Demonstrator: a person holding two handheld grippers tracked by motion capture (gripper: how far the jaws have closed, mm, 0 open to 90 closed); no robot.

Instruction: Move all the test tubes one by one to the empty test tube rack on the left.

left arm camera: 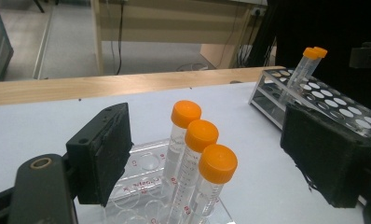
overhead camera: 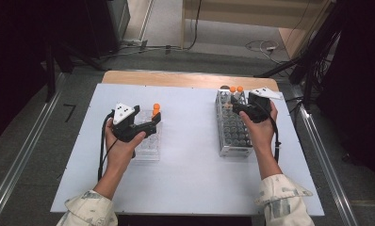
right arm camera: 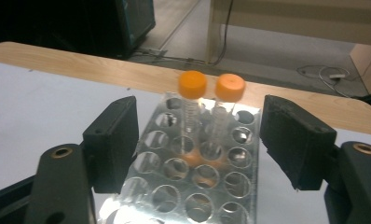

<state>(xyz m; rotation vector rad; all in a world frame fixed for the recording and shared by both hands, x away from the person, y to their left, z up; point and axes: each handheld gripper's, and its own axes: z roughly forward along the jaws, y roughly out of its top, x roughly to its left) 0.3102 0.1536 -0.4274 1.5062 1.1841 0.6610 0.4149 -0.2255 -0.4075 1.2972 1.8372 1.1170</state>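
Ahead of our right gripper (right arm camera: 200, 140), its jaws spread and empty, two upright orange-capped clear plastic tubes (right arm camera: 192, 105) stood in the far holes of the metal rack (right arm camera: 183, 186). Our left gripper (left arm camera: 207, 158), likewise spread, bracketed three such tubes (left arm camera: 200, 161) in the clear rack (left arm camera: 141, 163).

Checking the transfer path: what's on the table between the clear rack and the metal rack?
Nothing: in the high view, only bare white tabletop separates the clear rack from the metal rack.
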